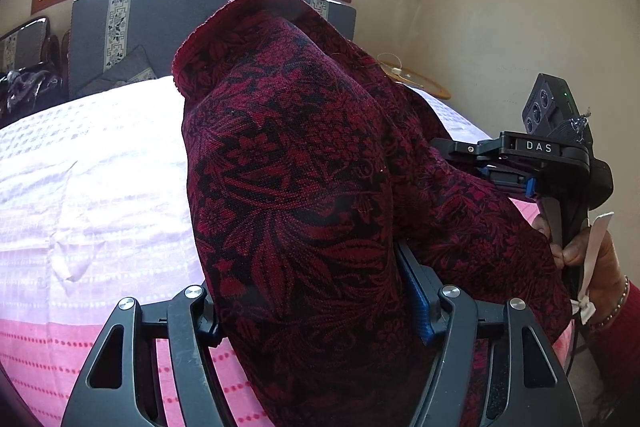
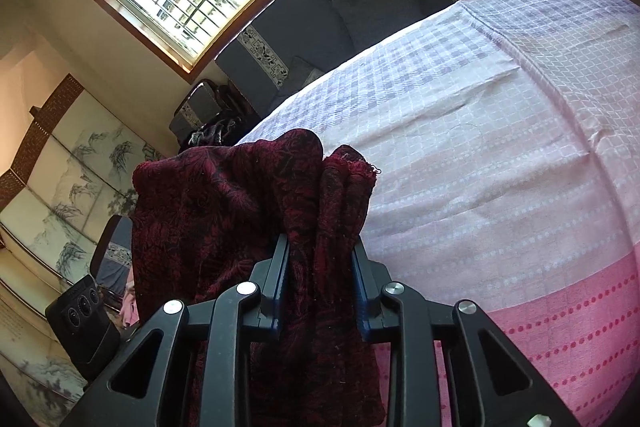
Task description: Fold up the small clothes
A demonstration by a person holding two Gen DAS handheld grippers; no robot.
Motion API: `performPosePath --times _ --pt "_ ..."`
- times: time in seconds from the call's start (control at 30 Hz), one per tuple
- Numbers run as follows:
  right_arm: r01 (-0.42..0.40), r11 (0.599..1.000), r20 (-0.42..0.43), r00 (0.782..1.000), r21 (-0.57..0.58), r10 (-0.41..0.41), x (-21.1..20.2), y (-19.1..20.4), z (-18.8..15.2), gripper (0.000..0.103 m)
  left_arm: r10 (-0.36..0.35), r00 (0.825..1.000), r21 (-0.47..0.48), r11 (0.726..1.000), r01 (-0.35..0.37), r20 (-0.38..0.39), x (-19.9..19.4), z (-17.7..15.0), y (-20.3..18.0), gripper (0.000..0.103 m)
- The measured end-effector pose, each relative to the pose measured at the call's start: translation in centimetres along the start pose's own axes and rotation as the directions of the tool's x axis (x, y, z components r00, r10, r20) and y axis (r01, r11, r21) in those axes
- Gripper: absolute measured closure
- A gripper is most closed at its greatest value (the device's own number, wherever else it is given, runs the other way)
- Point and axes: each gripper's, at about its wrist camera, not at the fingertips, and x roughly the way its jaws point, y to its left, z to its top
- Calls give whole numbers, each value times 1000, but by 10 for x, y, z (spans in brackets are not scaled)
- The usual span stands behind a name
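Above the bed (image 2: 520,147), both grippers apparently pinch the garment (image 2: 240,211).

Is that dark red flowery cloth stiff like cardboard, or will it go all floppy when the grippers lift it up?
Probably floppy: the dark red cloth bunches and droops in soft folds between the left gripper and the right gripper. It looks like a thick knit, so likely not slippery, and the pads seem to hold it well. It would likely sag onto the bedspread wherever it is unsupported.
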Motion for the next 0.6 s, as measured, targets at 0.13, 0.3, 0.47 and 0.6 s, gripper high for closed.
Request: performPosePath --times 0.13,0.3,0.47,0.6 --pt "-55 998 -2 999 -8 55 20 23 11 78 62 998 11 998 -62 25 -16 13 18 35" --pt "-110 994 -4 994 -10 110 53 49 30 79 132 990 24 991 -134 49 -25 35 43 36" --pt "-147 989 1 989 10 147 87 63 51 79 188 980 43 981 -192 67 -19 58 67 36" --pt "-148 989 8 989 8 148 111 68 73 81 209 975 42 976 -213 71 -4 75 88 36"
